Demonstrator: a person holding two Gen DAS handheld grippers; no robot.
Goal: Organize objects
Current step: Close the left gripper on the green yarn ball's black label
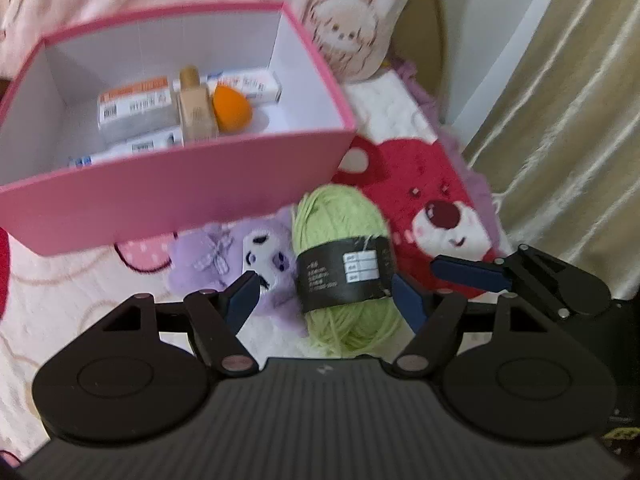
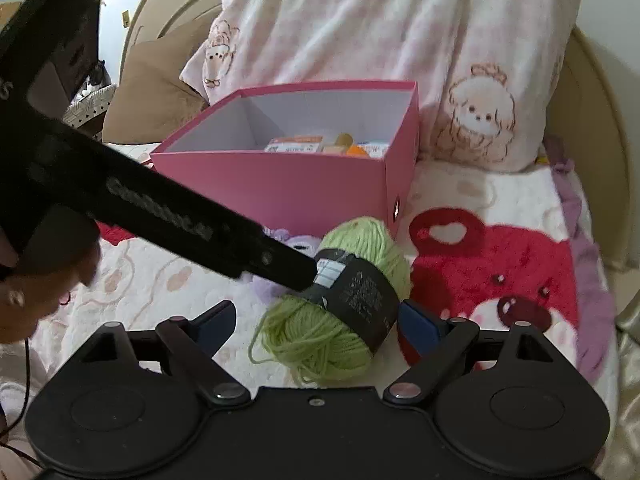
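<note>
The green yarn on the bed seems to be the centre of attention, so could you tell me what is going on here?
A person holds a claw in each hand and is tidying things into the pink box, which already contains small cartons, a bottle and an orange sponge. Both the left claw and the right claw are open around the green yarn ball, which lies on the blanket beside a purple plush toy. Neither grips it yet.

One yarn ball [image 1: 344, 256], one pink box [image 1: 160, 200], one plush [image 1: 240, 264]

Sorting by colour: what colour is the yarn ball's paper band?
Black, on the green yarn ball's paper band; clearest in right wrist view.
</note>
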